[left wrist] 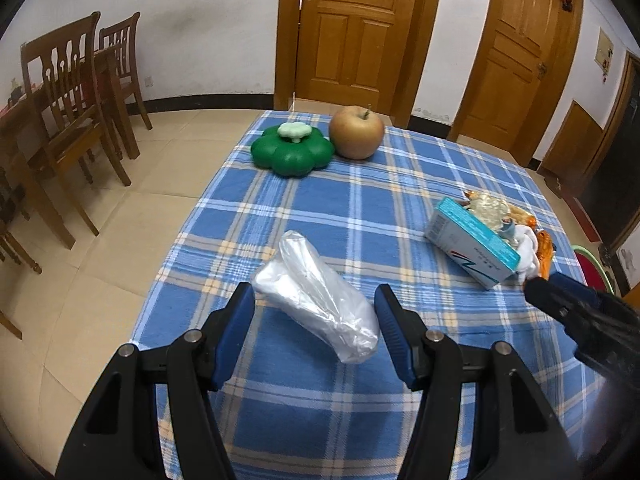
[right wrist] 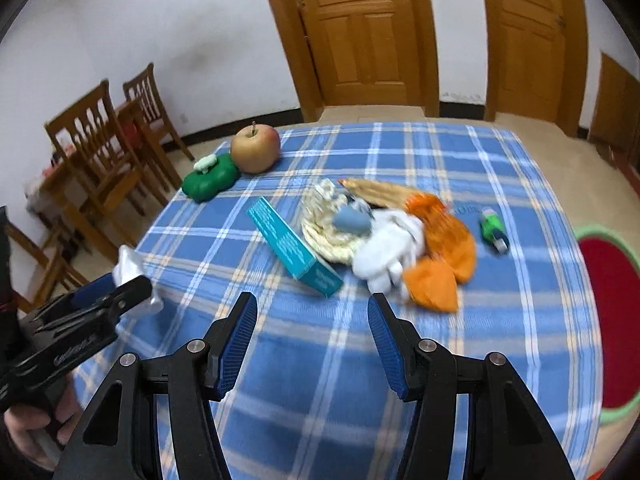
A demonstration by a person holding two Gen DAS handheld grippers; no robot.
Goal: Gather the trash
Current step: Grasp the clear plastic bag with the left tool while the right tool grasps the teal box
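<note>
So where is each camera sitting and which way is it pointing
Left wrist: on the left tongs, looking forward over the folded plastic bag between its open fingers; right tongs tip at the right edge.
Right wrist: on the right tongs, open, facing the trash pile; left tongs and hand at left.
Shared: apple, teal box, checked tablecloth.

Both wrist views look forward and down across the plaid-covered table [left wrist: 360, 208] toward its far edge; both share the apple [left wrist: 357, 132] and teal box [right wrist: 294, 248].
</note>
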